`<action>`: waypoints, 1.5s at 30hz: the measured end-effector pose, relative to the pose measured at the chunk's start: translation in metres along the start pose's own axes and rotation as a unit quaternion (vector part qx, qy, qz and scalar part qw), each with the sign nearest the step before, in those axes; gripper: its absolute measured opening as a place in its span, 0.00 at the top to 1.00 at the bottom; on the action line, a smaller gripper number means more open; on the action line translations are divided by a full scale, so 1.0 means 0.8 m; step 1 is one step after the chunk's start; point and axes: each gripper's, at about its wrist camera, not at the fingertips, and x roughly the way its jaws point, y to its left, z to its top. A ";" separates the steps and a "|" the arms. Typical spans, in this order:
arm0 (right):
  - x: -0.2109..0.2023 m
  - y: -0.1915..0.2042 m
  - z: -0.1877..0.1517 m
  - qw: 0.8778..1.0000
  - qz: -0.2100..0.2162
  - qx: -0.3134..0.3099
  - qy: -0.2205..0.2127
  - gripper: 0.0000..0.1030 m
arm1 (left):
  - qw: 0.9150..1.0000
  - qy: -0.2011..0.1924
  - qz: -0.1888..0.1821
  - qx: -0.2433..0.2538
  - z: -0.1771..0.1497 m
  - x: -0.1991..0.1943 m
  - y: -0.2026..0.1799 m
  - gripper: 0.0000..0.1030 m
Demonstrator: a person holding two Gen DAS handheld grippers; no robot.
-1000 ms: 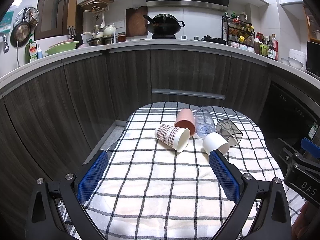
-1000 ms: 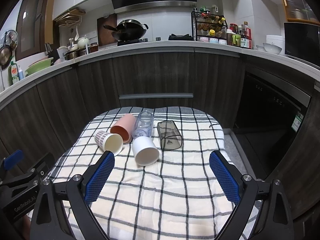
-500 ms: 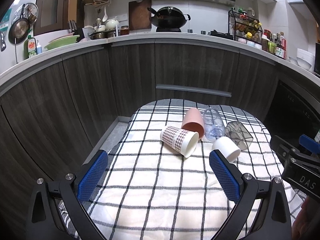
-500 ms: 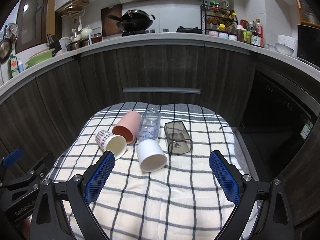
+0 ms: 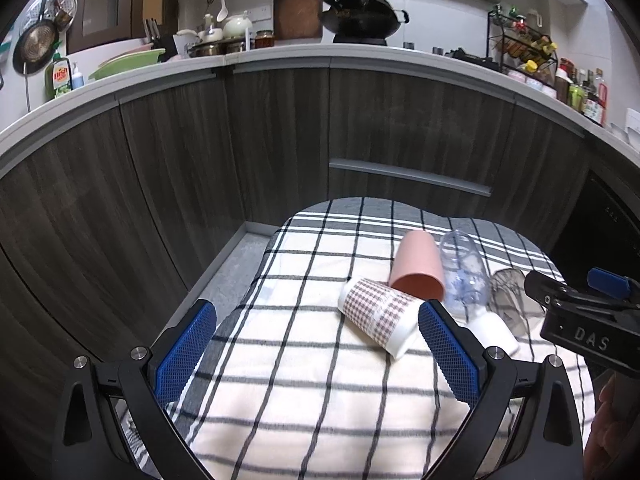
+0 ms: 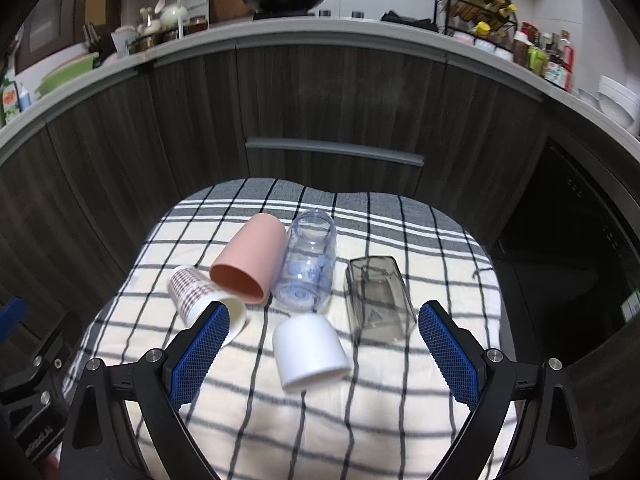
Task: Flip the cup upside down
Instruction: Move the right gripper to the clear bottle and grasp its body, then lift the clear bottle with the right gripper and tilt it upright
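Both grippers, right gripper (image 6: 320,344) and left gripper (image 5: 316,344), hang spread wide, holding nothing. Nearest the right one, the white cup (image 6: 310,350) lies on its side on the checked cloth (image 6: 360,420) (mouth toward the camera), probably the easiest pick; four other tumbled cups lie just beyond.

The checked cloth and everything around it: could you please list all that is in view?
Checked cloth: one, cream with dark lines, covering the table.
Pink cup: one, on its side, beside the clear bottle.
Clear bottle: one, blue print, lying down.
Patterned cup: one, brown-checked white, on its side.
White cup: one, on its side, nearest.
Smoky cup: one, grey transparent, on its side, rightmost.
Wok: one, black, on the counter.
Left gripper: blue pads, open.
Right gripper: blue pads, open, straddling the white cup.
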 end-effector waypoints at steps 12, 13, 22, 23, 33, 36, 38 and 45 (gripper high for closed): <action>0.122 -0.001 0.073 0.994 0.011 0.009 0.110 0.12 | 0.999 0.023 0.017 -0.019 0.049 0.074 -0.004 0.00; 0.132 -0.001 0.076 0.993 0.014 0.010 0.121 0.12 | 0.999 0.025 0.017 -0.021 0.053 0.082 -0.004 0.00; 0.204 -0.009 0.080 0.977 0.045 0.035 0.206 0.17 | 0.999 0.034 0.024 -0.026 0.071 0.121 -0.003 0.00; 0.209 -0.009 0.079 0.976 0.046 0.036 0.211 0.17 | 0.999 0.035 0.025 -0.026 0.071 0.123 -0.004 0.00; 0.249 0.003 0.075 0.971 0.030 0.018 0.238 0.20 | 0.998 0.047 0.023 -0.025 0.066 0.141 -0.006 0.00; 0.263 0.002 0.073 0.966 0.042 0.026 0.256 0.19 | 0.998 0.046 0.023 -0.027 0.067 0.143 -0.005 0.00; 0.268 0.005 0.074 0.966 0.040 0.021 0.253 0.21 | 0.998 0.047 0.023 -0.028 0.067 0.144 -0.005 0.00; 0.277 0.005 0.068 0.963 0.061 0.040 0.260 0.28 | 0.998 0.049 0.023 -0.033 0.065 0.145 -0.001 0.00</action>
